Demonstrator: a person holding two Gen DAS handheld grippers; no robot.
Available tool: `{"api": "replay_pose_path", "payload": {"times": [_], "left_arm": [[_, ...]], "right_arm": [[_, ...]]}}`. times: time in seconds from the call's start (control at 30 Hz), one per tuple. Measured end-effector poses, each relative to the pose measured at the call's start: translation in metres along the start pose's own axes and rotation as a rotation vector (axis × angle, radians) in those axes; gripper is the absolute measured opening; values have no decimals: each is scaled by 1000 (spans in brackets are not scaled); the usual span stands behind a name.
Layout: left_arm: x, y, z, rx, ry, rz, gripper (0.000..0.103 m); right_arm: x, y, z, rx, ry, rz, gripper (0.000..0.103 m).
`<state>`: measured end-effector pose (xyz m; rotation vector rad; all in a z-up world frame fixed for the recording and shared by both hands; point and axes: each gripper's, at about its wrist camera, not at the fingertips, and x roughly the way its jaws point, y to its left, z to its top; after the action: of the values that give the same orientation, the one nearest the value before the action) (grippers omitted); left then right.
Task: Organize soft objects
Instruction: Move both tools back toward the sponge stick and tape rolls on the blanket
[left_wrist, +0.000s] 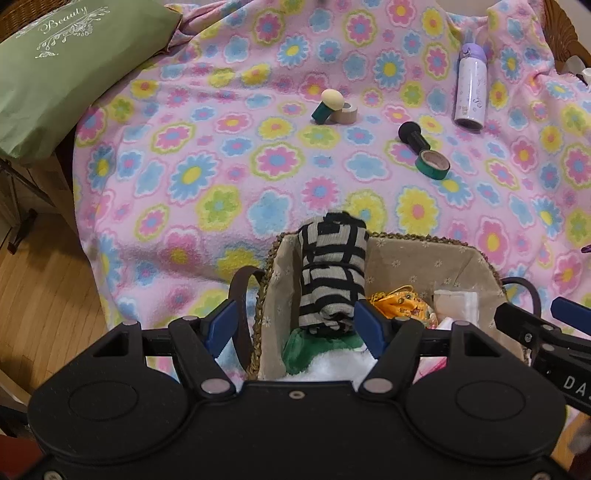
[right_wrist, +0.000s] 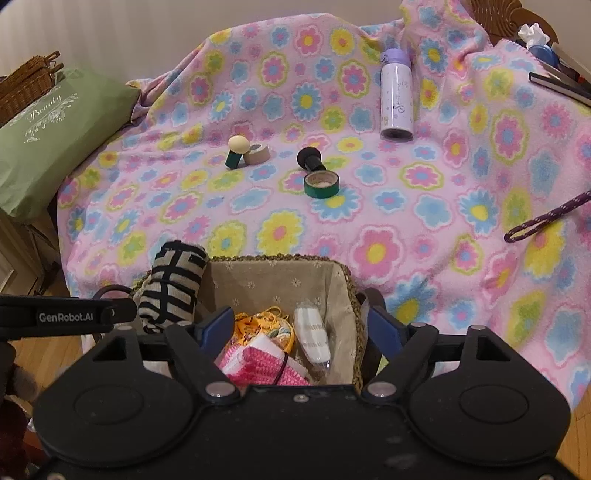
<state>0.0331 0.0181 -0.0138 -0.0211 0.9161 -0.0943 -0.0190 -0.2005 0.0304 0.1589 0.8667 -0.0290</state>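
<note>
A woven basket with beige flowered lining (left_wrist: 410, 254) (right_wrist: 280, 273) sits at the near edge of the flowered blanket. A rolled black-and-beige striped cloth (left_wrist: 332, 273) (right_wrist: 173, 284) stands in its left end, poking above the rim. My left gripper (left_wrist: 299, 325) is open, its blue pads either side of the roll's lower end, not gripping. Below lies a green and white cloth (left_wrist: 314, 350). My right gripper (right_wrist: 301, 325) is open over the basket's right half, above a pink knit piece (right_wrist: 258, 360), an orange patterned cloth (right_wrist: 266, 325) and a white packet (right_wrist: 312, 332).
On the blanket (right_wrist: 406, 229) lie a lilac bottle (right_wrist: 397, 98), a green tape roll (right_wrist: 321, 183), a black roller (right_wrist: 310, 158), a tan tape roll (right_wrist: 257, 152) and a cream-topped green piece (right_wrist: 236, 147). A green pillow (left_wrist: 55, 70) lies left; a purple cord (right_wrist: 546, 218) right.
</note>
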Motion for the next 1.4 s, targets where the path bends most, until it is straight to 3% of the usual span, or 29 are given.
{"api": "replay_pose_path", "payload": {"times": [0.23, 0.4, 0.5, 0.6, 0.9, 1.1, 1.4], "left_arm": [[-11, 2, 22, 26, -71, -23, 65], [-9, 4, 54, 53, -148, -29, 66], [-2, 2, 75, 72, -196, -28, 81], [11, -2, 94, 98, -237, -30, 82], [89, -7, 141, 111, -181, -11, 83], [148, -8, 156, 110, -118, -3, 83], [210, -21, 171, 146, -96, -13, 83]], "right_arm": [[-1, -8, 21, -3, -54, -13, 87], [7, -13, 49, -45, -132, -29, 97], [19, -16, 65, -72, -158, -31, 100], [38, -18, 83, -84, -158, -32, 101], [107, -22, 115, -134, -116, -81, 103], [153, -29, 127, -101, -49, -59, 102], [204, -32, 138, -85, 14, -59, 102]]}}
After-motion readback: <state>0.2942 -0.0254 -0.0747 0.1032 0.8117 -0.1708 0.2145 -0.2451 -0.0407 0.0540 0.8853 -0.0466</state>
